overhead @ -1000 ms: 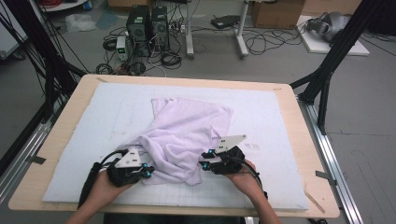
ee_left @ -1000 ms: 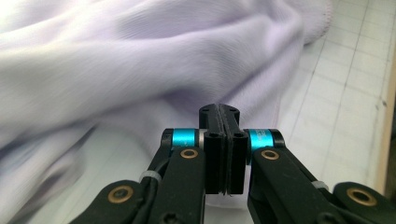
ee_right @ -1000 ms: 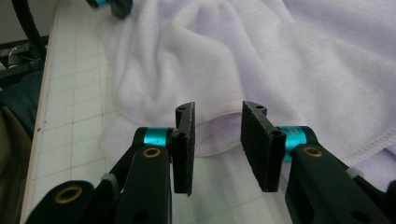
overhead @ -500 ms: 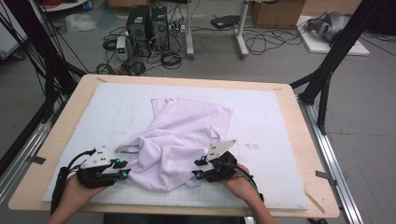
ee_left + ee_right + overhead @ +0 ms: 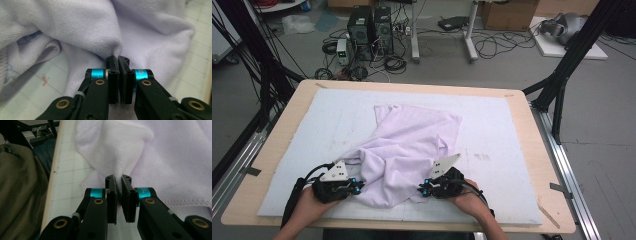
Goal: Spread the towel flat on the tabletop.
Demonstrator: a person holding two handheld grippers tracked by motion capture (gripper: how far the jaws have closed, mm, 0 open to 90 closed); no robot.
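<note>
From the high view, your left gripper (image 5: 357, 186) sits at the near left edge of the pale lilac garment (image 5: 412, 145), which lies crumpled across the middle of the white gridded mat (image 5: 497, 125) on the wooden table (image 5: 532, 165). Half a second ago that hand was out to the left, clear of the cloth — now it has come in against the fabric's near edge. Your right gripper (image 5: 424, 189) is at the garment's near right edge, much where it was before. The far half of the garment lies flatter, reaching toward the far side of the mat, as it did earlier.

In the left gripper view, your left gripper (image 5: 118, 60) has just been closing, and its jaws are now clenched on a fold of the garment (image 5: 82, 27) — the cloth puckers right at the tips, with the mat (image 5: 32, 87) showing below it.

In the right gripper view, your right gripper (image 5: 118, 180) has likewise just been closing and now pinches a gathered ridge of the garment (image 5: 175, 157), near its stitched hem, close to the mat's edge (image 5: 70, 172).
</note>
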